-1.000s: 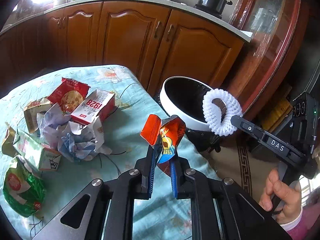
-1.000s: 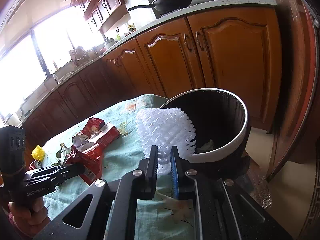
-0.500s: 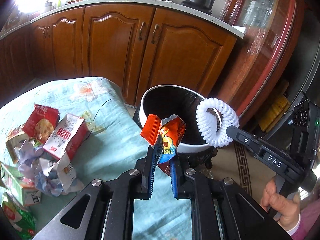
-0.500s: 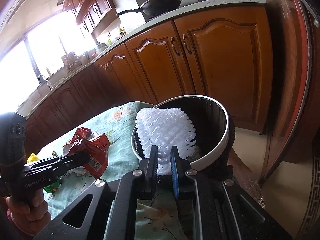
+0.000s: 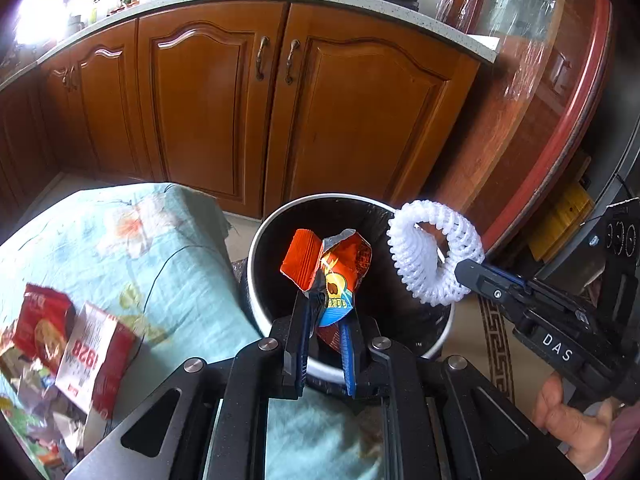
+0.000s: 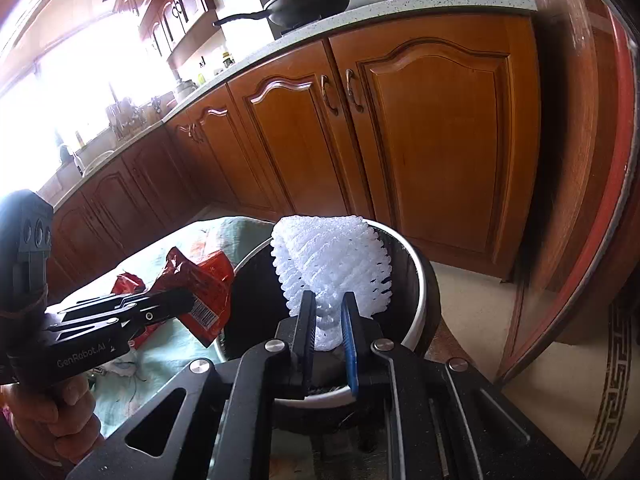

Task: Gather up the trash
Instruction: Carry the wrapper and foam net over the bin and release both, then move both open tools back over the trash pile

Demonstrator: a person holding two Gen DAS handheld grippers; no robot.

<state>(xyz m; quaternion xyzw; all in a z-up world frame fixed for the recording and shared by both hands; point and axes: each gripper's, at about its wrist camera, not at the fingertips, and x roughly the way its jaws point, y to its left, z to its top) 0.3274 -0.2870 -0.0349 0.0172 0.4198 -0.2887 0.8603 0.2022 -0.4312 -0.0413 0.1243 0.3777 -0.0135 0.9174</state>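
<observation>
Grippers, two: the left gripper (image 5: 327,312) pinches one crumpled orange-red foil snack wrapper (image 5: 328,268) over the round white-rimmed black bin (image 5: 256,280); the right gripper (image 6: 327,320) clamps one white foam fruit net (image 6: 332,264) above it (two red packets (image 5: 68,340) lie on the tablecloth).

table (image 5: 168,264): teal floral cloth | on it: wrappers (image 5: 76,344), perhaps crumpled paper

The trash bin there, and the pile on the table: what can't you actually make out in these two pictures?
- Trash bin bottom: both views, hidden by the snack wrapper, the white foam net and dark shadow.
- Trash pile: left wrist view, cut off by the picture's edge.
- Wrapper's print: too small and crumpled to read.
- Window side of the kitchen: right wrist view, washed out by glare.
</observation>
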